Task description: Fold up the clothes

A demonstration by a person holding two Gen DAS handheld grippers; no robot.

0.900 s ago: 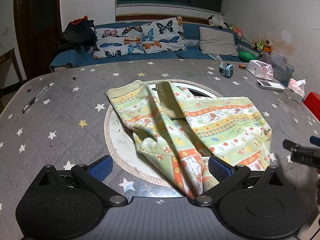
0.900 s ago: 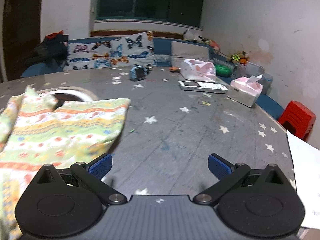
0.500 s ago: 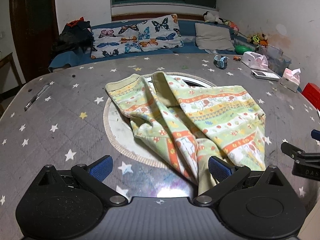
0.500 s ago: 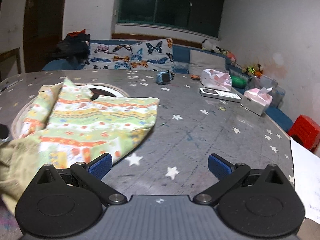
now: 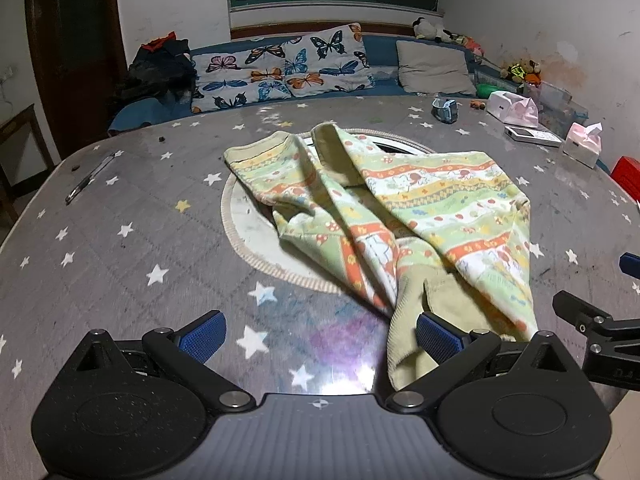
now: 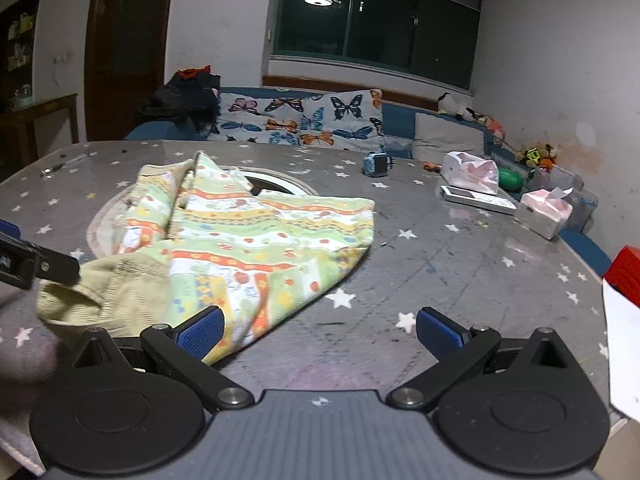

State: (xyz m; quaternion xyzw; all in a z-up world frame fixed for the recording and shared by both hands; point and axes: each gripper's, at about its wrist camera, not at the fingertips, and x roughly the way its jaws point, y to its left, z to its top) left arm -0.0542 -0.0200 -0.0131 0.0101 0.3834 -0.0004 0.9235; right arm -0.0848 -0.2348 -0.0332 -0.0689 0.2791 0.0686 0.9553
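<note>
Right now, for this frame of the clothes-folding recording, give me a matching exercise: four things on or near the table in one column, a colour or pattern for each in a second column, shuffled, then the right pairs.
Things:
1. garment
2. sofa cushions
3. stool
4. tablecloth

Colour or pattern:
A. grey with stars
B. plain red
C. green, orange and yellow printed stripes
D. butterflies on white

Pairs: 1-C, 2-D, 3-B, 4-A
</note>
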